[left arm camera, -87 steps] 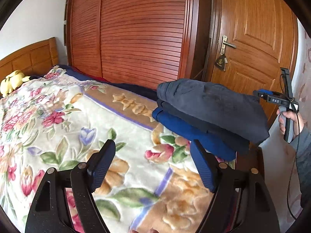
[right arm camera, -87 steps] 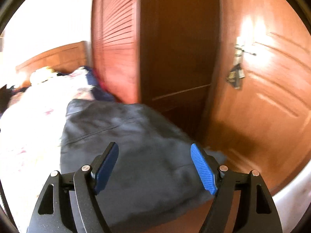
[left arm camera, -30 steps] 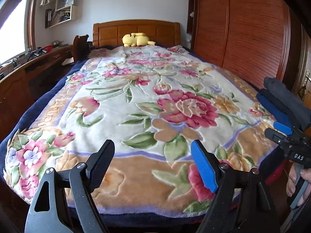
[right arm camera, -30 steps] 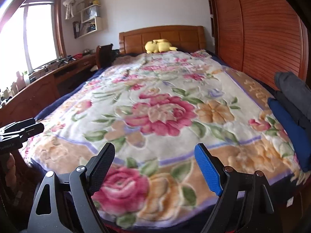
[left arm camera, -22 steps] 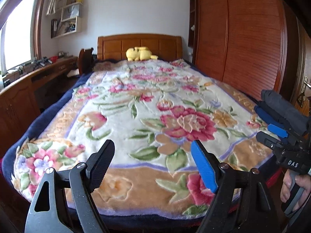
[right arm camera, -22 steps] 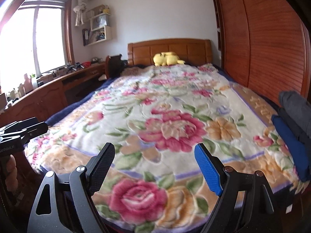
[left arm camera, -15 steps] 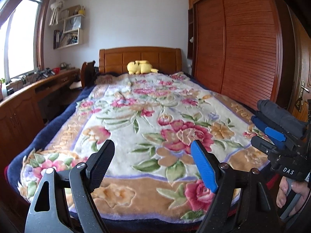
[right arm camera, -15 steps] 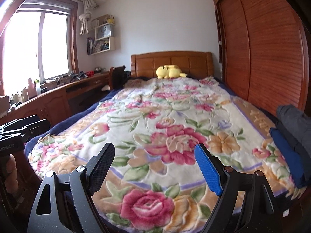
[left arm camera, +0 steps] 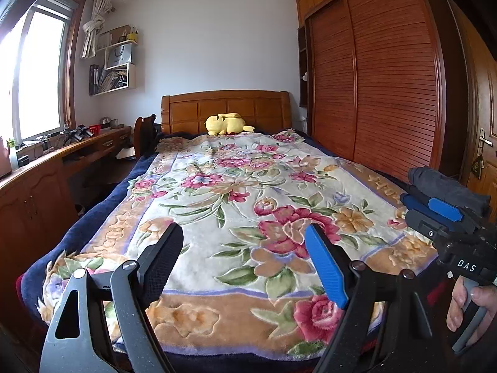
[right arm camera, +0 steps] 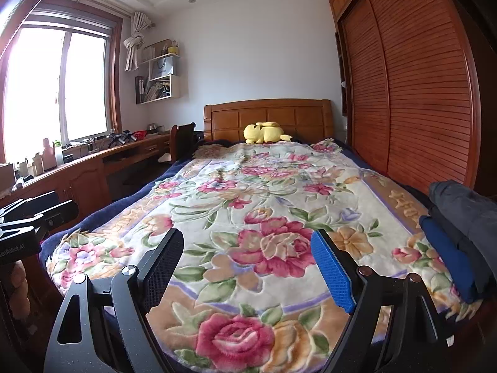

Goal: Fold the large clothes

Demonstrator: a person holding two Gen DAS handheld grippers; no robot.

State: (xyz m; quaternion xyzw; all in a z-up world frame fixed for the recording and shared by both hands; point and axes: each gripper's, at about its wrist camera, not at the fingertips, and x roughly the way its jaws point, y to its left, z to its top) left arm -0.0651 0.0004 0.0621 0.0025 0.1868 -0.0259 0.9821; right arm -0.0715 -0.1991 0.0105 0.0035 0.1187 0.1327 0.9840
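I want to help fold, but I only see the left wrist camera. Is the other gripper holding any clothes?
Observer: No. The right gripper is open, with only the floral blanket showing between its fingers.
Operator: Where are the clothes then?
Observer: The folded clothes sit stacked at the bed's right edge, dark gray over blue. Nothing hides them in the right wrist view.
Operator: Can that camera see my gripper?
Observer: Yes, the left gripper shows at its left edge, beside the bed's near corner.
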